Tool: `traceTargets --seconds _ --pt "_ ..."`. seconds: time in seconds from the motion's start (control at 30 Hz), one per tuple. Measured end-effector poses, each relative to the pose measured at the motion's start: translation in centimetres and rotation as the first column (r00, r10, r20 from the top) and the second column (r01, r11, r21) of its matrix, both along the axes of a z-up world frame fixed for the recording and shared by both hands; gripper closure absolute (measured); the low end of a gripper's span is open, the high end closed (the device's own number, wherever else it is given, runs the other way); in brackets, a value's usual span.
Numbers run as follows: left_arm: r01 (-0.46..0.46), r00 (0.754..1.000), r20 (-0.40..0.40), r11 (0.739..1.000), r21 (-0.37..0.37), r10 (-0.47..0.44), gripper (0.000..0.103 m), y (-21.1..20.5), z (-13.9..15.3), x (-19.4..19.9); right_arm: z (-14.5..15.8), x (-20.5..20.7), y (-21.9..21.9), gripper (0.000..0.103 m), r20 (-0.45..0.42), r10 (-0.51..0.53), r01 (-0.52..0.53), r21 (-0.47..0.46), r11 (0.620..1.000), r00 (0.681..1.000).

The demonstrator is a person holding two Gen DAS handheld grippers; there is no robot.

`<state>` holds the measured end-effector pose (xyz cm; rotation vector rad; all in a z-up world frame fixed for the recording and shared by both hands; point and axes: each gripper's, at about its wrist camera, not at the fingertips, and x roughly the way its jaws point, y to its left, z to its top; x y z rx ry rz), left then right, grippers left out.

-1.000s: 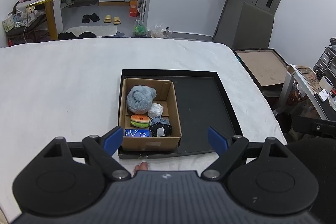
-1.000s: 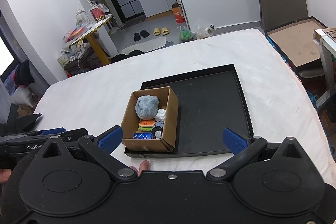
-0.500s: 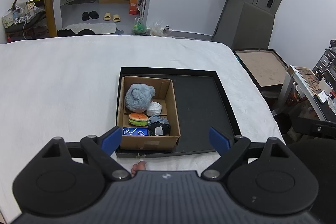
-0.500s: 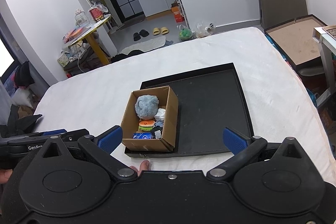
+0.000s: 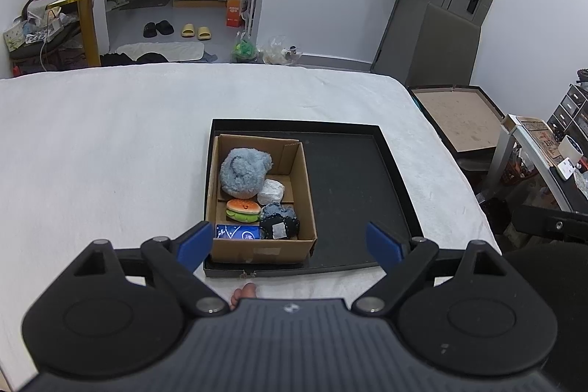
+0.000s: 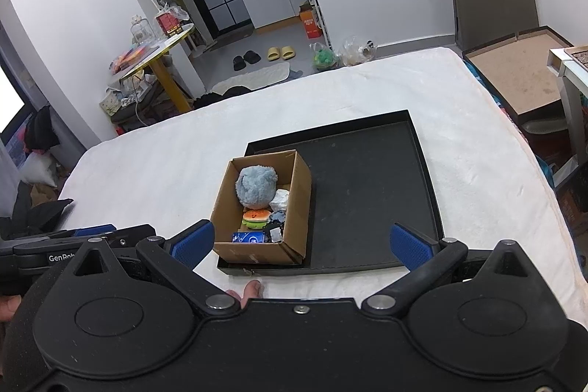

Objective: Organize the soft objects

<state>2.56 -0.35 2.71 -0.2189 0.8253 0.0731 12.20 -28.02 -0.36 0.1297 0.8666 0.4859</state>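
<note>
I have both grippers hanging back from the work, pointed down and forward. The left gripper (image 5: 290, 241) has its blue pads spread wide with nothing between them, and the right gripper (image 6: 301, 243) is just as wide and just as empty.

The soft things sit in the cardboard box (image 5: 259, 250), which stands in the left part of the black tray (image 5: 352, 186) on the white bed cover (image 5: 103, 149). In the left view the box lies dead ahead, just above and right of my left pad; in the right view it sits center-left, just past that gripper's left pad. I judge the left gripper the nearer one.

The box runs lengthwise away from me. Inside, from far to near: a fluffy blue-grey plush (image 5: 244, 171), a white wad (image 5: 271, 191) touching it on the right, a burger plush (image 5: 243, 210), a dark bundle (image 5: 279, 226) beside it, and a blue packet (image 5: 237, 232) against the near wall.

The items are packed touching, so I would come in from above, and the box walls leave little room for wide pads. The right half of the tray is bare, and the bed cover to the left of the tray offers open room. A fingertip (image 5: 247, 291) peeks out just below the tray's near edge.
</note>
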Motion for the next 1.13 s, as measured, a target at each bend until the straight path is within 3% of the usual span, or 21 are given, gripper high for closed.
traceTargets --seconds 0.37,0.7,1.13 --pt "0.001 1.0 0.007 1.0 0.03 -0.001 0.012 -0.29 0.24 0.0 0.01 0.05 -0.05 0.0 0.001 -0.001 0.001 -0.005 1.0 1.0" --pt "-0.009 1.0 0.013 0.999 0.032 0.009 0.002 -0.31 0.34 0.18 0.05 0.01 0.0 0.0 0.001 -0.003 0.003 -0.005 1.0 1.0" --pt "-0.024 1.0 0.016 0.999 0.03 0.023 0.002 -0.43 0.46 -0.02 0.05 -0.07 0.03 0.0 -0.002 -0.005 0.005 0.0 1.0 1.0"
